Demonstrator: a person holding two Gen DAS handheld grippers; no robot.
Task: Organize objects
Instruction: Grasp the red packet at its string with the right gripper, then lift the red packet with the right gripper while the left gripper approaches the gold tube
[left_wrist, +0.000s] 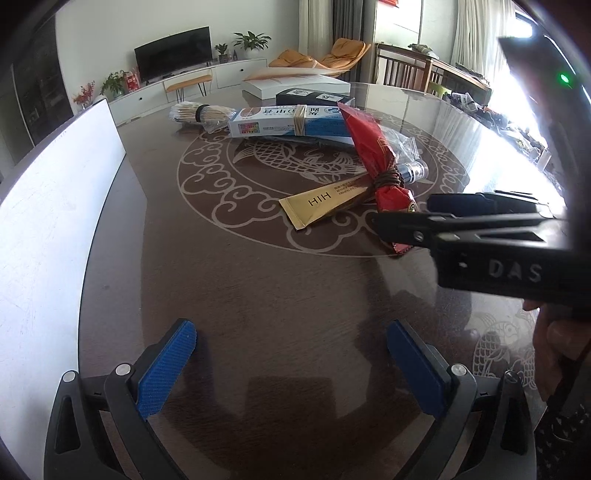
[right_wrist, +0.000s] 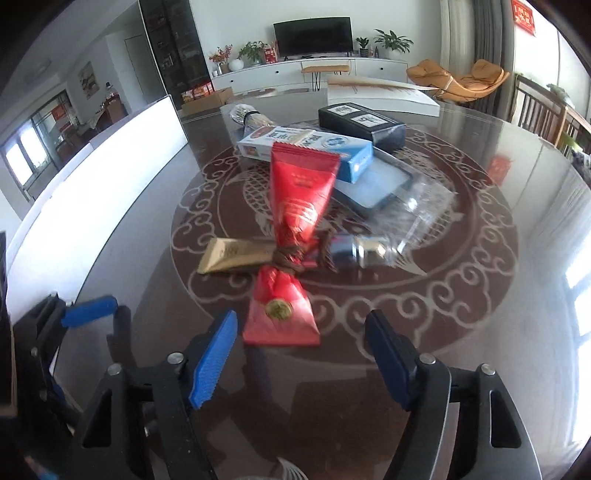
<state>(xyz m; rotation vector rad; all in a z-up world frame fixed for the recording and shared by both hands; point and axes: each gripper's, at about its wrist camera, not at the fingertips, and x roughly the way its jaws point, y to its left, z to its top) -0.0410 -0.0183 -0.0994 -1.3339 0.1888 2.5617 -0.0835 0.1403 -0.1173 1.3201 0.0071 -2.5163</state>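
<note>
A red foil packet (right_wrist: 301, 195) and a gold sachet (right_wrist: 232, 254) are tied together with a brown band (right_wrist: 286, 256) in the middle of the round dark table (right_wrist: 461, 332). The red packet's near end (right_wrist: 282, 317) lies between the tips of my right gripper (right_wrist: 301, 321), which is open; its blue pads do not touch it. In the left wrist view the right gripper (left_wrist: 402, 210) comes in from the right around that red end (left_wrist: 397, 201). My left gripper (left_wrist: 290, 328) is open over bare table with nothing between its fingers.
Behind the bundle lie a small bottle in a clear bag (right_wrist: 373, 251), a blue-and-white box (right_wrist: 314, 147), a toothpick bundle (right_wrist: 249, 116), a dark box (right_wrist: 362, 123) and a flat white box (right_wrist: 384, 96). A white board (right_wrist: 110, 177) stands along the table's left edge.
</note>
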